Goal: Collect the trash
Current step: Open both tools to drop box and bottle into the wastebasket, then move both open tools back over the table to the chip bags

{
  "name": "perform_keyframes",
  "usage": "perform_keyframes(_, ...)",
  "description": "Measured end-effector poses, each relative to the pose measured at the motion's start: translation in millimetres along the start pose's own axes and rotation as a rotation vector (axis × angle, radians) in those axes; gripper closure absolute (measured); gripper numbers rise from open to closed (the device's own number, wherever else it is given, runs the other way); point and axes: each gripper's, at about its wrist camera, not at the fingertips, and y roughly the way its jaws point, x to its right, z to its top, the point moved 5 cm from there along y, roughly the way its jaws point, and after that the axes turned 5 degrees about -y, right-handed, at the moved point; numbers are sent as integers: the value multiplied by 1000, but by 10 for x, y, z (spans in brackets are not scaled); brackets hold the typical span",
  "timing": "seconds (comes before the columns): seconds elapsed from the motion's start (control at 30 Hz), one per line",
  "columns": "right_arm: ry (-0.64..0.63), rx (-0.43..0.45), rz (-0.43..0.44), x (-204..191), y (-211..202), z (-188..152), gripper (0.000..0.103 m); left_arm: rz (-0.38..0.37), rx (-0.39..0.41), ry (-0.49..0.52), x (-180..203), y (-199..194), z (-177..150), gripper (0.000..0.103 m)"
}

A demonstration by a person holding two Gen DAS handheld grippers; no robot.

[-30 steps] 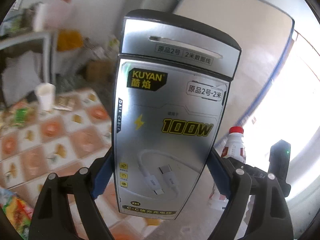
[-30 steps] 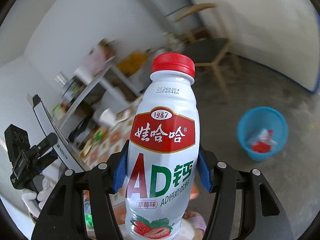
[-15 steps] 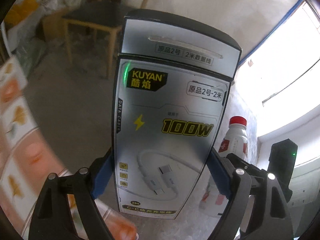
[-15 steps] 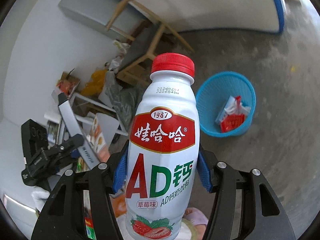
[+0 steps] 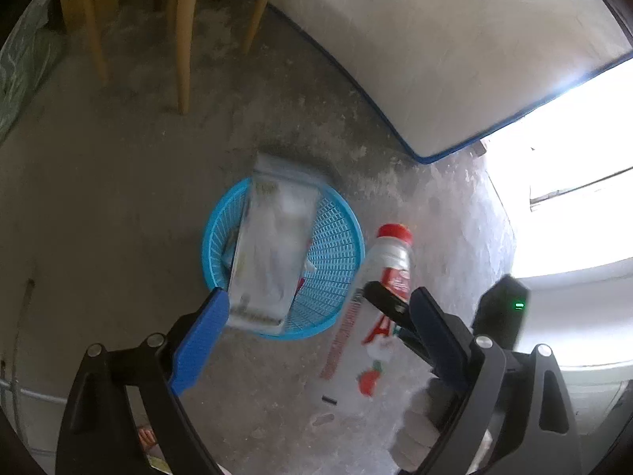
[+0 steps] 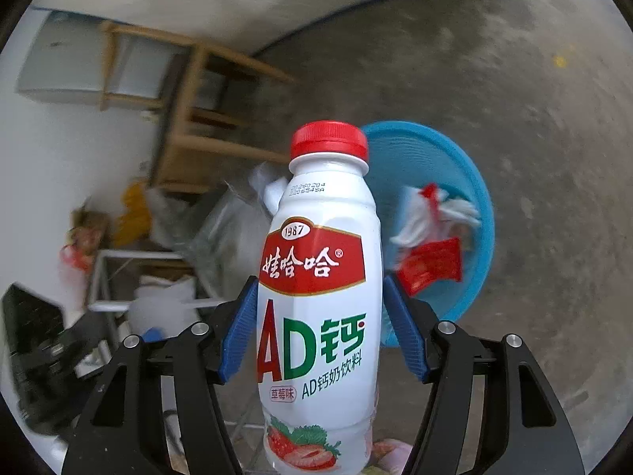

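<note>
The left tool [image 5: 316, 340] is spread wide and empty; the light, stiff box [image 5: 273, 249] is blurred over the blue bin [image 5: 340, 245] at frame centre. The right tool [image 6: 320, 332] clamps the smooth, probably slippery bottle [image 6: 320, 277] mid-label, a sound hold.

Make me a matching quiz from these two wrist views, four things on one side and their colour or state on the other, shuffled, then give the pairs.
Things
1. cable box
2. drink bottle
3. trash basket
4. left gripper

States
A. blue mesh, standing on the floor
B. open, nothing between its fingers
C. blurred, loose over the basket
D. clamped between blue fingers, red cap up

Pairs: 1-C, 2-D, 3-A, 4-B
</note>
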Motion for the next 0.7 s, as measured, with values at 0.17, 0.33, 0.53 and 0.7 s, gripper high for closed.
perform_keyframes(0.17, -12, 20, -44, 152, 34, -66, 42, -16, 24, 17, -63, -72, -103, 13)
perform_keyframes(0.33, -43, 66, -35, 65, 55, 90, 43, -46, 85, 38, -43, -360, -135, 13)
perform_keyframes(0.53, -70, 110, -84, -50, 216, 376, 40, -62, 176, 97, -81, -1076, -349, 13)
perform_keyframes(0.7, -85, 132, -55, -21, 58, 289, 40, -47, 291, 125, -274, -1862, -615, 13)
